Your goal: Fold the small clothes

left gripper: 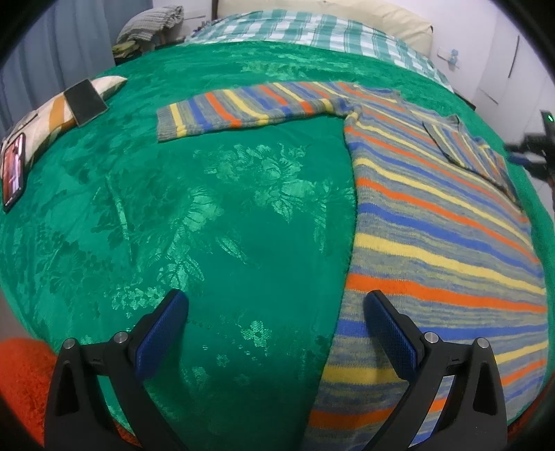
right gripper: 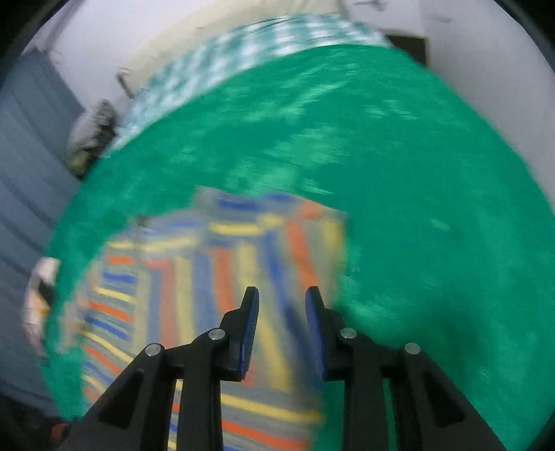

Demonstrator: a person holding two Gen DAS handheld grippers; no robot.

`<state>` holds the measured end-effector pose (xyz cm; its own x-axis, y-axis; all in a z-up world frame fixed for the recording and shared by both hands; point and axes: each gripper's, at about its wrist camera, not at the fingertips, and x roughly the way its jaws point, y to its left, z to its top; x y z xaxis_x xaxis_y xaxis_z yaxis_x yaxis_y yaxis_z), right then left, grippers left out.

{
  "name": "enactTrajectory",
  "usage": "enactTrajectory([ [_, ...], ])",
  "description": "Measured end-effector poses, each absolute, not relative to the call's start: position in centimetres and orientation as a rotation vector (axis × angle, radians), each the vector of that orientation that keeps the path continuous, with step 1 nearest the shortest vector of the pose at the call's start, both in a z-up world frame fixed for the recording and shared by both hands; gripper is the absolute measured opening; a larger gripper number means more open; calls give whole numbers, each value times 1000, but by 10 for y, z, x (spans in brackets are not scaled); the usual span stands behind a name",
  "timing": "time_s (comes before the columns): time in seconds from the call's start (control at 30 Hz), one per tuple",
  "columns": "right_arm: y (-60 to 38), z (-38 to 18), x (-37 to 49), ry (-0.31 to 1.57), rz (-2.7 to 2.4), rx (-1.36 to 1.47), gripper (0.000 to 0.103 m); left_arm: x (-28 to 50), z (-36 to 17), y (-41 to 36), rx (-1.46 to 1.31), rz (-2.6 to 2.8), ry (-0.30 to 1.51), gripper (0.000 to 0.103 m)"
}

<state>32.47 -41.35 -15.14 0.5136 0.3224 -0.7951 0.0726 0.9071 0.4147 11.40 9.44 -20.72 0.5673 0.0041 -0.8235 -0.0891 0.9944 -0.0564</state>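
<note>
A striped sweater (left gripper: 433, 215) in grey, blue, yellow and orange lies flat on the green blanket (left gripper: 208, 215). Its left sleeve (left gripper: 242, 109) stretches out to the left. Its right sleeve (left gripper: 468, 145) is folded over the body. My left gripper (left gripper: 275, 305) is open above the sweater's near left edge, holding nothing. In the blurred right wrist view the sweater (right gripper: 215, 277) lies below my right gripper (right gripper: 281, 295), whose jaws stand partly apart with nothing between them. The right gripper also shows in the left wrist view at the far right edge (left gripper: 541, 152).
A phone (left gripper: 14, 173) and a dark pad (left gripper: 85, 100) rest on a striped pillow (left gripper: 52, 118) at the left. A checked sheet (left gripper: 312, 31) and cream pillow (left gripper: 347, 14) lie at the bed's head. An orange rug (left gripper: 24, 381) lies lower left.
</note>
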Motion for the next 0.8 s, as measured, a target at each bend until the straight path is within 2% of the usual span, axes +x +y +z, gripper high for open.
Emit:
enactTrajectory([
  [0.07,-408,-168,348,1098,142,436,28,114,-208,93,-82,58,967,102],
  [0.13,-419,-189,362,1160,-90,316,27,114,-209,91,-64,62,970,102],
  [0.2,-437,-191,362,1129,-177,323,10,113,-209,91,-57,64,970,102],
  [0.3,-441,-176,355,1088,-213,279,15,114,-209,90,-62,59,970,102],
  [0.43,-415,-147,336,1037,83,287,15,118,-211,90,-67,53,970,102],
  [0.53,-402,-161,332,1095,154,348,15,118,-211,89,-62,53,972,102],
  [0.63,-422,-197,326,1182,-33,355,14,115,-213,91,-75,41,991,102],
  [0.8,-433,-164,282,1069,-108,359,18,111,-208,95,-111,16,992,102],
])
